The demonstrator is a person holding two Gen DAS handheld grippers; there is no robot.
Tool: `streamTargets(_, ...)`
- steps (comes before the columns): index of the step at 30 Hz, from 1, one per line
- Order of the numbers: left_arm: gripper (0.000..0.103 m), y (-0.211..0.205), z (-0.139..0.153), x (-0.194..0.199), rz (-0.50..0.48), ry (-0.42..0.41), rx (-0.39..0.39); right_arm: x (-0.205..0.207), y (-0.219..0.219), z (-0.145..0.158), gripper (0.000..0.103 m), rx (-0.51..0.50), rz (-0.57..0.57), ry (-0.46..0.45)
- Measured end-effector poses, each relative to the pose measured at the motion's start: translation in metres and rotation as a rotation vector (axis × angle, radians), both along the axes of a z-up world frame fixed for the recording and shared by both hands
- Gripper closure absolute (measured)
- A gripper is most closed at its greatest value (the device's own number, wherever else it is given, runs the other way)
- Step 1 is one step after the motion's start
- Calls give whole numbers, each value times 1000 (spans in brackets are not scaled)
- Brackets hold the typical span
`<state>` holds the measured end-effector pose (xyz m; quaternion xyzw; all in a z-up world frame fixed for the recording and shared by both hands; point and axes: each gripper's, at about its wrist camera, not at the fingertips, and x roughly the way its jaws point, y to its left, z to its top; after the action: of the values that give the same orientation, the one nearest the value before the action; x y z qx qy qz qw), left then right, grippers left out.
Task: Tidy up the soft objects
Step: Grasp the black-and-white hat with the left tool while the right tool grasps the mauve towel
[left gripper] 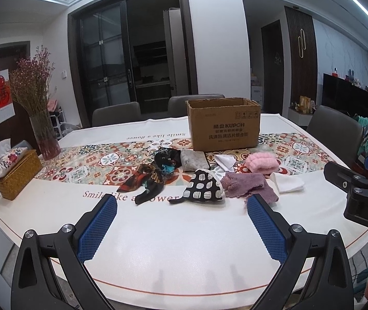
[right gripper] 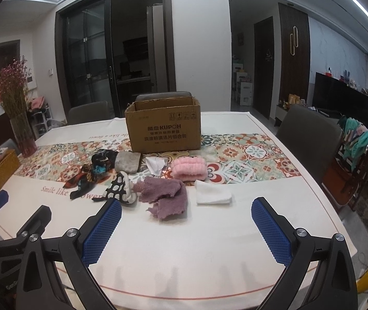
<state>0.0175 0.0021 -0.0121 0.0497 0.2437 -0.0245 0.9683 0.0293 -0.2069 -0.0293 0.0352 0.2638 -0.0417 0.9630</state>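
Soft cloths (right gripper: 164,197) lie on the surface (right gripper: 184,245) before the box (right gripper: 163,131). Left gripper (left gripper: 182,228) and right gripper (right gripper: 186,230): fingers spread, empty. Cloths likely light, limp; pinch a raised fold.

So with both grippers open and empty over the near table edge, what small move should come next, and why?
Probably ease the right gripper forward onto the purple fuzzy cloth: it lies nearest, between the open fingers, and the cardboard box behind stands open. The left gripper is also open and empty.
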Motion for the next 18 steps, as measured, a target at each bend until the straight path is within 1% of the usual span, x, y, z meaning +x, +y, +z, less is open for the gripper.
streamTargets(3,1,1,-1,9,-5,0,-1,13,2,-1,1,-5,13,9)
streamTargets(10,5,7,-9,46,3,53,-32,47,7,-5,1,1,30,32)
streamTargets(14,7,9,-14,62,8,81,-40,67,9,-9,1,9,40,50)
streamTargets(18,12,9,-19,77,10,113,-40,83,9,-16,1,22,44,78)
